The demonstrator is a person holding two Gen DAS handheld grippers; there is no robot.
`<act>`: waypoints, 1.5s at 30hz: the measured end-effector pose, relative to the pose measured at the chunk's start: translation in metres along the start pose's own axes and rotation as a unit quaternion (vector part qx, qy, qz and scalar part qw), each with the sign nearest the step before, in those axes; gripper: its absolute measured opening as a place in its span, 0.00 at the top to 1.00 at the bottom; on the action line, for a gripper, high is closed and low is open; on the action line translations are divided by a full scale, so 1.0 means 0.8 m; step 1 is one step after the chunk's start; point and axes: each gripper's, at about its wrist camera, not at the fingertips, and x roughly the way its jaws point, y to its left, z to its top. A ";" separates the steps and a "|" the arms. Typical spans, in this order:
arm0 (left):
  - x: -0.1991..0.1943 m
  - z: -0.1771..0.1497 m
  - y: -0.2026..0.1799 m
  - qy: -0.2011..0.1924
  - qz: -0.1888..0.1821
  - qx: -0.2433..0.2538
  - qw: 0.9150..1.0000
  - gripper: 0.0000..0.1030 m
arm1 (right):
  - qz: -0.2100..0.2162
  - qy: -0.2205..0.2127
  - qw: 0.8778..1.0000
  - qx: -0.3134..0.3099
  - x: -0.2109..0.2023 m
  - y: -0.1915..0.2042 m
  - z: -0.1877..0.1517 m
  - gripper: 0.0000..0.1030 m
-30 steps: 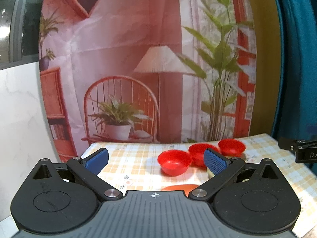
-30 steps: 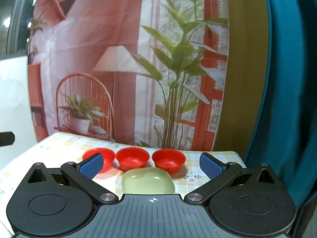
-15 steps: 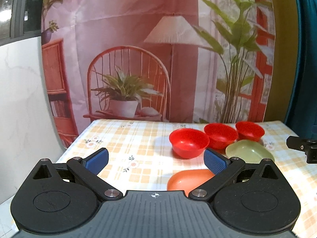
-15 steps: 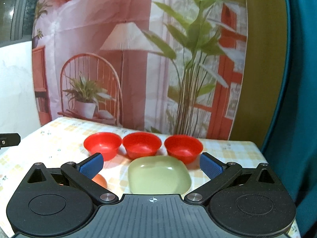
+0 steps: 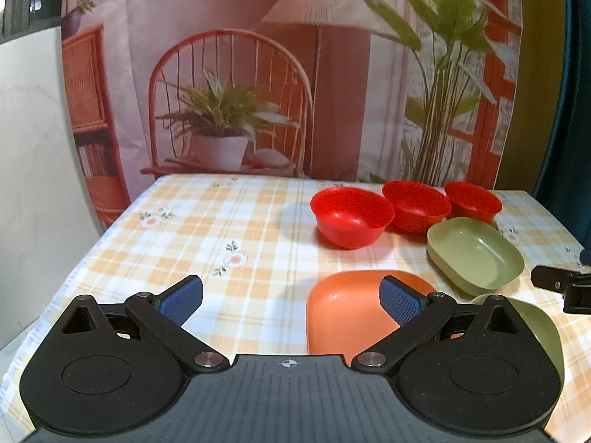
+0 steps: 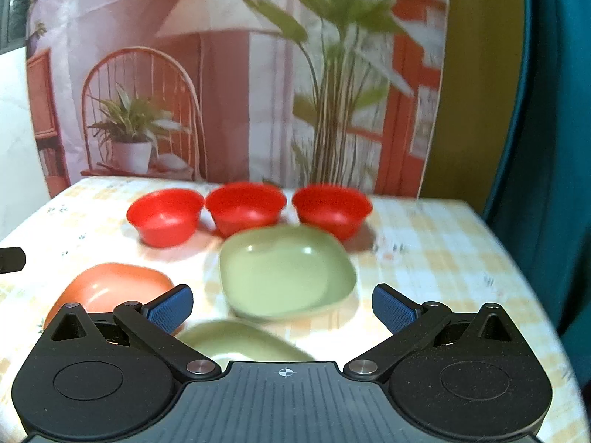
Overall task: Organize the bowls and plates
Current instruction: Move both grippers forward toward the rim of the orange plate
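You have not started stacking yet, as far as these views show: every dish sits on its own on the bench (image 5: 229, 221), and nothing is nested or piled. Your left hand-held gripper (image 5: 291, 297) has its blue pads spread wide apart and holds nothing; it hovers over the near left half of the bench, its right pad in front of the orange plate (image 5: 343, 317).

Going left to right, the orange plate lies near the front edge, about mid-bench, a shallow rounded-square dish in matte plastic. Behind it, along the back edge toward the right corner, three red bowls stand upright in a row: the left red bowl (image 5: 351, 217), the middle red bowl (image 5: 415, 205) and the right red bowl (image 5: 472, 199). They sit just beside one another; whether the rims touch I cannot tell. All three look alike, so they should nest easily.

In front of the bowls sits the far green plate (image 5: 476, 254), the same rounded-square shape as the orange one. The near green plate (image 6: 240, 343) lies by the front edge, half hidden under your right hand-held gripper (image 6: 282, 304), whose pads are also wide apart and empty. The right view is blurred.

Left to do, I judge: nest the bowls and stack the three plates.
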 end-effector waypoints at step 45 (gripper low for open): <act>0.046 -0.031 0.007 0.100 -0.079 -0.046 0.991 0.59 | 0.060 0.098 0.993 0.008 0.045 0.009 -0.019 0.30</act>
